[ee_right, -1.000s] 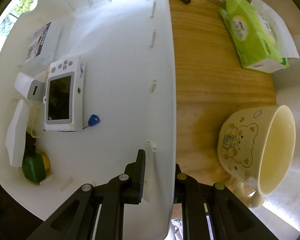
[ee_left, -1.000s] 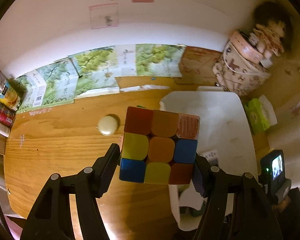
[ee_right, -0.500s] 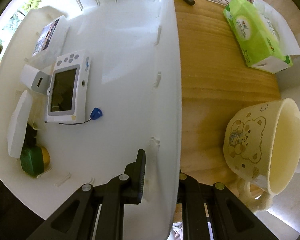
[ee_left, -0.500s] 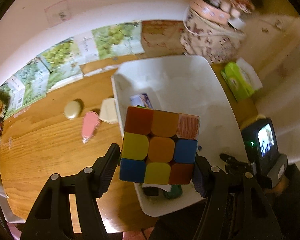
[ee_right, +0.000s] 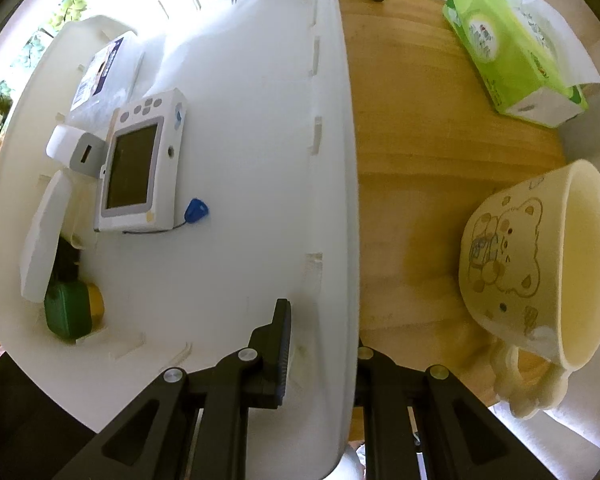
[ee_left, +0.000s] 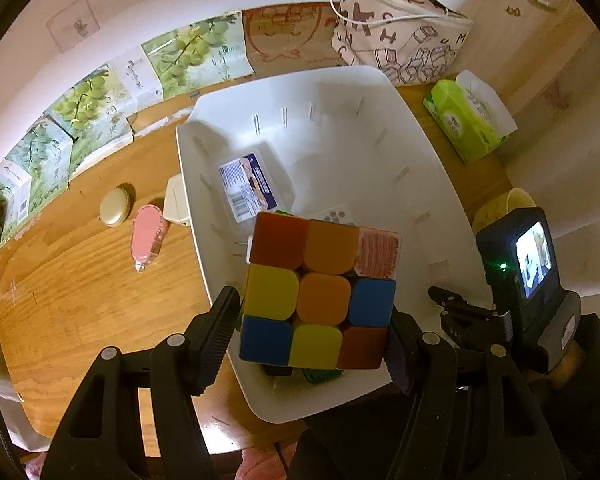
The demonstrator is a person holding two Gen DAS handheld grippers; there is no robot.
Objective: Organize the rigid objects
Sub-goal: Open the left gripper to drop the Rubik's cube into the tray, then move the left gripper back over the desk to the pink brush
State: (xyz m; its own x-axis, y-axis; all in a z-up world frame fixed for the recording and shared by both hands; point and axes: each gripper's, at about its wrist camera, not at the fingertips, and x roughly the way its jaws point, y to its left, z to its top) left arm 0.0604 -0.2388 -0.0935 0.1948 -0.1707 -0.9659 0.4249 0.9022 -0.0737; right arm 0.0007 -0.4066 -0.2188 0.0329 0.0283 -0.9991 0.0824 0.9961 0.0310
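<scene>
Above the white bin, the left gripper clamps the puzzle cube while the right gripper pinches the bin's side wall, so lowering and releasing the cube inside seems next.

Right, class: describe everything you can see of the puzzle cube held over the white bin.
The puzzle cube looks like smooth plastic, three by three, with rounded tiles. The face showing is mixed: red, orange and a scribbled pinkish tile on top; yellow, orange, blue across the middle; blue, yellow, red below. The left gripper clamps it by two opposite sides, jaws pressed against it. It hangs above the near end of the white bin, touching nothing else.
</scene>
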